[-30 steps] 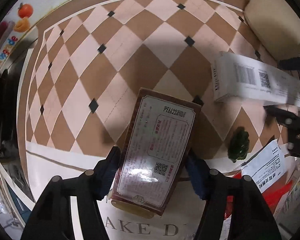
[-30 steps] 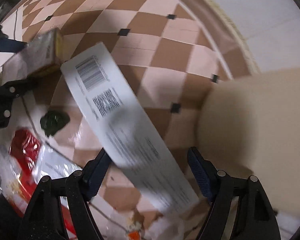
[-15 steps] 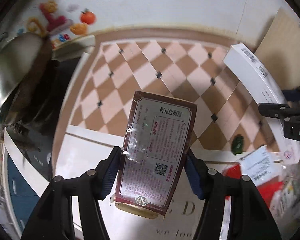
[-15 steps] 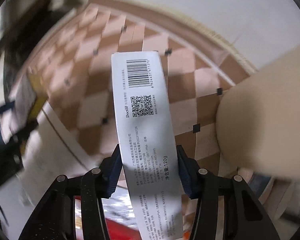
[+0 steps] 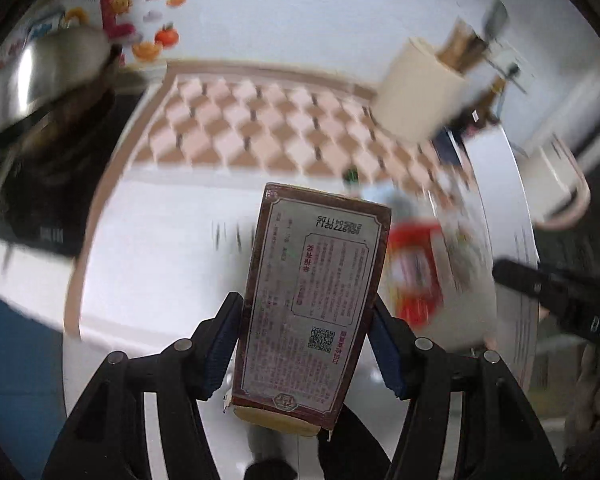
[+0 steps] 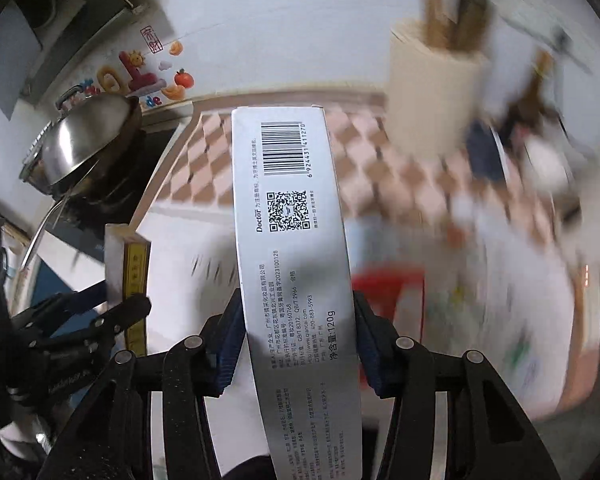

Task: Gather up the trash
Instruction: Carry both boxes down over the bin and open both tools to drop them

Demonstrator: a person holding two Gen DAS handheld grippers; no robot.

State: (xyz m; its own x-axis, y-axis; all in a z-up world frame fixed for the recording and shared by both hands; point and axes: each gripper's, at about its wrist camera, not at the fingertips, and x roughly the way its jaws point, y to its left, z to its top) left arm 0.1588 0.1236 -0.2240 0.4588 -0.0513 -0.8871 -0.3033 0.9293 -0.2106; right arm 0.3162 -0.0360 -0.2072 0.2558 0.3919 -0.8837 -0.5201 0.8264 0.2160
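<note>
- Trash here means two empty cartons, each carried in its own tongs above the tabletop (image 5: 148, 264).
- The left tongs (image 5: 306, 344) are clamped on a dark red carton (image 5: 312, 300), low in the middle of the left view; the pads press its long sides, so its printed face lies toward the camera.
- The right tongs (image 6: 298, 340) are closed on a long white carton (image 6: 296, 248) with a barcode, which runs up the middle of the right view. Their jaws have just been closing on the carton between them.
- Both cartons are gripped near one end, probably so that each can be dropped end-first.
- More litter, a blurred red wrapper (image 5: 414, 268) and white papers (image 6: 512, 320), lies on the tabletop to the right.
- A steel pan (image 6: 84, 140) sits upper left; no bin is visible.
</note>
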